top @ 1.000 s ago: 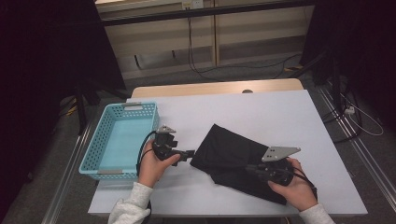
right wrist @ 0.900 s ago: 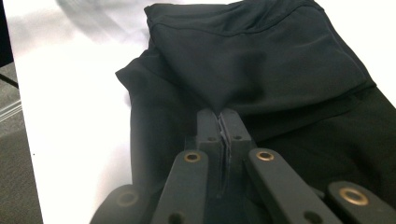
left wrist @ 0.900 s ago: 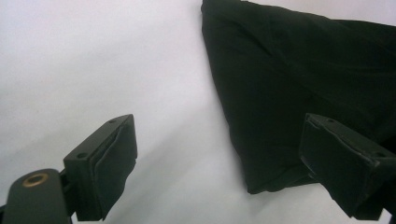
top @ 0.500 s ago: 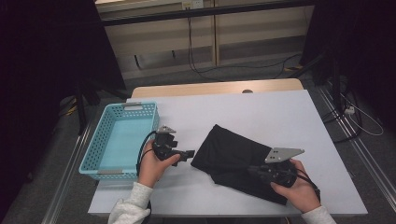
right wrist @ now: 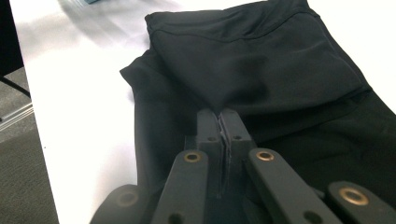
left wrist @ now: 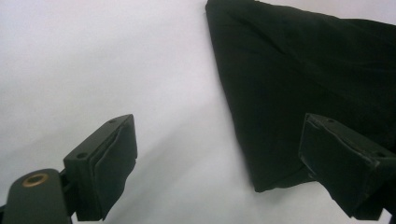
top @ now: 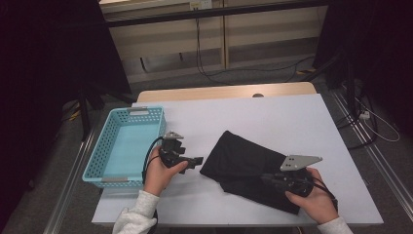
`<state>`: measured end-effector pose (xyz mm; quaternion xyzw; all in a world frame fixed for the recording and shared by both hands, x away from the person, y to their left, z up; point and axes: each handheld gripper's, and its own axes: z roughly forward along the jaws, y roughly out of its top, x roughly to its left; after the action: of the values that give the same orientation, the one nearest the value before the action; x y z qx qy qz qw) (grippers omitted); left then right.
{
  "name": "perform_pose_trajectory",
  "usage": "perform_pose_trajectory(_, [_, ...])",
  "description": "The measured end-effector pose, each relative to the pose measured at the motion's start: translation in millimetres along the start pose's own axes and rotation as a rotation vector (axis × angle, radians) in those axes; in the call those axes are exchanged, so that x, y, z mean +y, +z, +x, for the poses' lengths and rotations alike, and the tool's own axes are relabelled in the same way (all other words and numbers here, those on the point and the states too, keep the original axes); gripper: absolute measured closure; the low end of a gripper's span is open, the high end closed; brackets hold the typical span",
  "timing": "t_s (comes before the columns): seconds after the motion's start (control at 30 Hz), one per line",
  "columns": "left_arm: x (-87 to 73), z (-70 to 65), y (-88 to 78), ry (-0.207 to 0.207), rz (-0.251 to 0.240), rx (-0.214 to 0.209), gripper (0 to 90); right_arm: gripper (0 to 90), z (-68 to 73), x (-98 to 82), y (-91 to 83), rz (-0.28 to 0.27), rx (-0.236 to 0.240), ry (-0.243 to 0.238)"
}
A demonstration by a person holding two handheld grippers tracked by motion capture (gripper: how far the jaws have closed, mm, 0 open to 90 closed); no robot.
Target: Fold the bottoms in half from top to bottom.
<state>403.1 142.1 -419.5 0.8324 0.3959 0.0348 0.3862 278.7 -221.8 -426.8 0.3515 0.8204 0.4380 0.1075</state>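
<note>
A folded black garment (top: 253,168) lies centre-right on the white table (top: 272,117). The right gripper (right wrist: 219,122), at its four o'clock corner, looks pinched shut on a fold; a thin pinch could slip. The left gripper (left wrist: 219,161) waits wide open, empty, at nine o'clock. A blue basket (top: 97,161) crowds the left; twelve o'clock lies open.

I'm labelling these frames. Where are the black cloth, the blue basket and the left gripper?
black cloth (top: 246,161), high view, middle of the fabric
blue basket (top: 92,170), high view, left wall
left gripper (left wrist: 224,168), left gripper view, between its open jaws
</note>
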Motion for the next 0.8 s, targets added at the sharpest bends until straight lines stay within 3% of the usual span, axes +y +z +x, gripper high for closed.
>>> perform_pose_trajectory(0.8, [-0.7, 0.2, -2.2, -0.005, -0.002, 0.000, 11.5, 89.0, -0.9, -6.7, -12.4, -0.011, -0.015, 0.015])
